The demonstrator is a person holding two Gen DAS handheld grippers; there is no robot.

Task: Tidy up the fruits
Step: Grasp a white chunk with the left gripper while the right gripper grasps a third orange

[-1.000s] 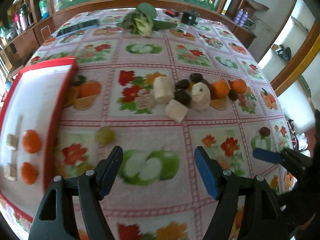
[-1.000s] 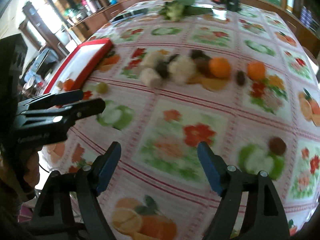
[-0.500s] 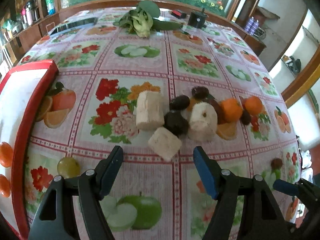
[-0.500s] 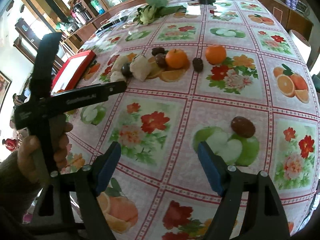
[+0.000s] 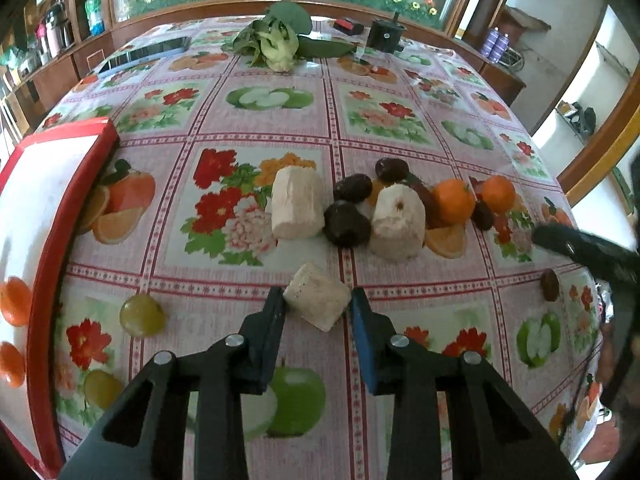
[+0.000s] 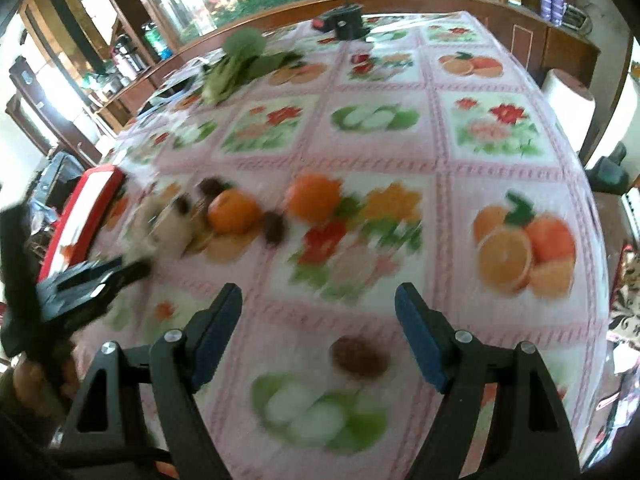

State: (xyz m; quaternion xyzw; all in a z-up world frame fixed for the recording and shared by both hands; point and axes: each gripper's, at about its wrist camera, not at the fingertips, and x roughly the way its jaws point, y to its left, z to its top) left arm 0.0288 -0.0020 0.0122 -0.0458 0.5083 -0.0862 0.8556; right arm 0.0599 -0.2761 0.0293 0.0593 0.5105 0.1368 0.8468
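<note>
Left wrist view: the left hand-held gripper (image 5: 318, 306) points steeply down at the tabletop (image 5: 400, 152), which is covered by a cloth printed with fruit and flowers. Its jaws have just been closing and now press on both sides of a small pale fruit chunk (image 5: 317, 302), which is gripped between the black pad and the blue pad. Beyond it lies the main cluster: a tall pale chunk (image 5: 297, 203), a round pale chunk (image 5: 397, 222), three dark fruits (image 5: 347, 224) among them, and two oranges (image 5: 453, 201) at the cluster's right end. A further dark fruit (image 5: 550, 285) lies apart near the right edge. A green grape (image 5: 142, 315) rests left of the gripper, near the red-rimmed tray (image 5: 80, 184), whose white floor carries orange fruits (image 5: 15, 295) at the frame's left edge. A leafy vegetable (image 5: 276, 42) and a small black device (image 5: 385, 35) sit at the far end of the tabletop.

Right wrist view (motion-blurred): the right hand-held gripper (image 6: 319, 322) has its jaws spread wide with nothing between the pads. It hangs above the cloth, with a lone dark fruit (image 6: 359, 357) lying just ahead and below the gap, untouched. Oranges and dark fruits show farther back on the left; the blur hides finer detail.
</note>
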